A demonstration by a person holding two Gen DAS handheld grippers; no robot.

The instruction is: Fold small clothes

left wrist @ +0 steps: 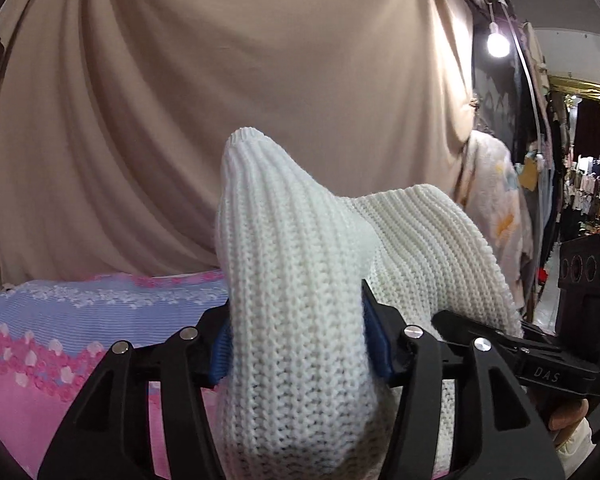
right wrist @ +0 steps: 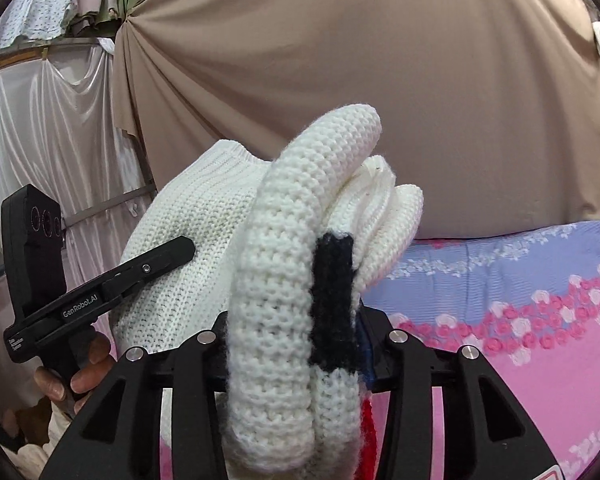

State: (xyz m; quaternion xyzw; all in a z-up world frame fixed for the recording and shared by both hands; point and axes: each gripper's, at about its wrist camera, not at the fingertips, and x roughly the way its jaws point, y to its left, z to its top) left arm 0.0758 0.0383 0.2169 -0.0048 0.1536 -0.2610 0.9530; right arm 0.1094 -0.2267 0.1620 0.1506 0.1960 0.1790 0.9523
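Left wrist: left claw (left wrist: 298,344), right claw (right wrist: 296,344) clamp white knit (left wrist: 300,240).

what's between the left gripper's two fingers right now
A bunched fold of the white knit sweater, pinched between the left gripper's blue pads; seen in the left wrist view.

A: What colour is the knit garment (left wrist: 296,280)?
B: White and ribbed, with a black patch (right wrist: 334,300) and a red edge.
A: And the bedspread (right wrist: 520,292)?
B: Pink and lilac, banded with pink-and-white flowers, before a beige curtain (left wrist: 220,80).
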